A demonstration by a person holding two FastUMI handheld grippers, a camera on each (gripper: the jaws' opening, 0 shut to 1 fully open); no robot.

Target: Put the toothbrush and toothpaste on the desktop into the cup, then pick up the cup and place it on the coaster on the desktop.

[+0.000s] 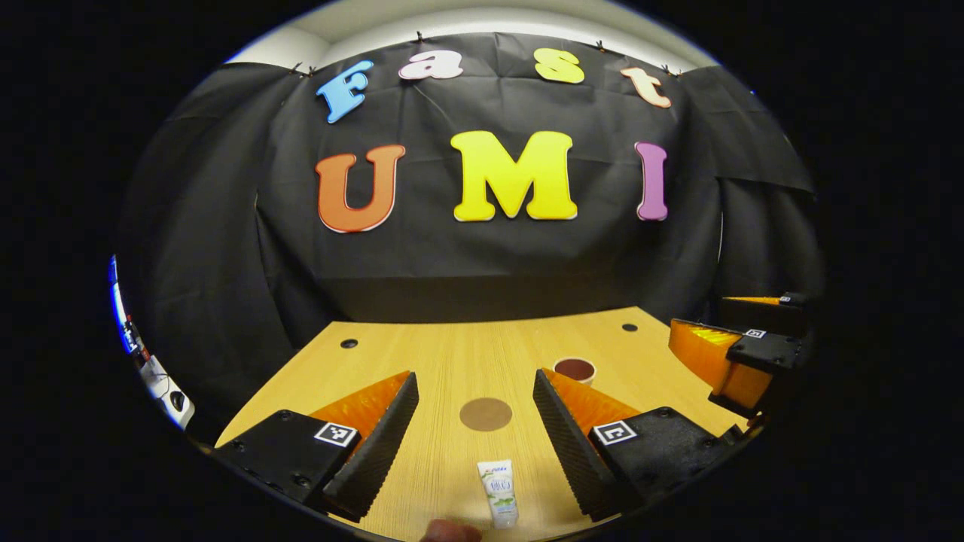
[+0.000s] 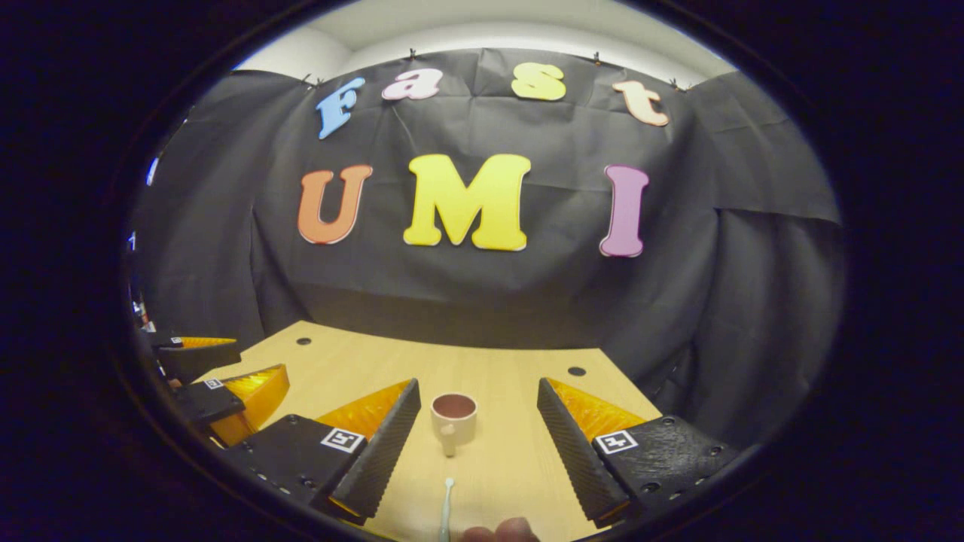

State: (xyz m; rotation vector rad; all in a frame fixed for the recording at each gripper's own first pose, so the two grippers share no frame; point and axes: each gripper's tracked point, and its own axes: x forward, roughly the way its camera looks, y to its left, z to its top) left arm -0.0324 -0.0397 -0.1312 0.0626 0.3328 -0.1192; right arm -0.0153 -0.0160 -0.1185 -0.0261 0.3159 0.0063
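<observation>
In the left gripper view, a white toothpaste tube (image 1: 498, 492) lies on the wooden desktop between my left gripper's (image 1: 476, 388) open fingers, near the front edge. Beyond it is a round brown coaster (image 1: 486, 414), and a cream cup (image 1: 575, 369) stands farther right. The right gripper (image 1: 734, 354) shows at the right edge. In the right gripper view, the cup (image 2: 453, 418) stands upright between my right gripper's (image 2: 479, 399) open fingers, handle toward me. A pale toothbrush (image 2: 446, 508) lies in front of it. The left gripper (image 2: 226, 380) shows at the left.
The desktop (image 1: 452, 354) has small dark holes (image 1: 349, 343) near its far corners and ends at the black cloth wall. A fingertip (image 1: 449, 531) shows at the bottom of the left gripper view, and another fingertip (image 2: 501, 531) at the bottom of the right gripper view.
</observation>
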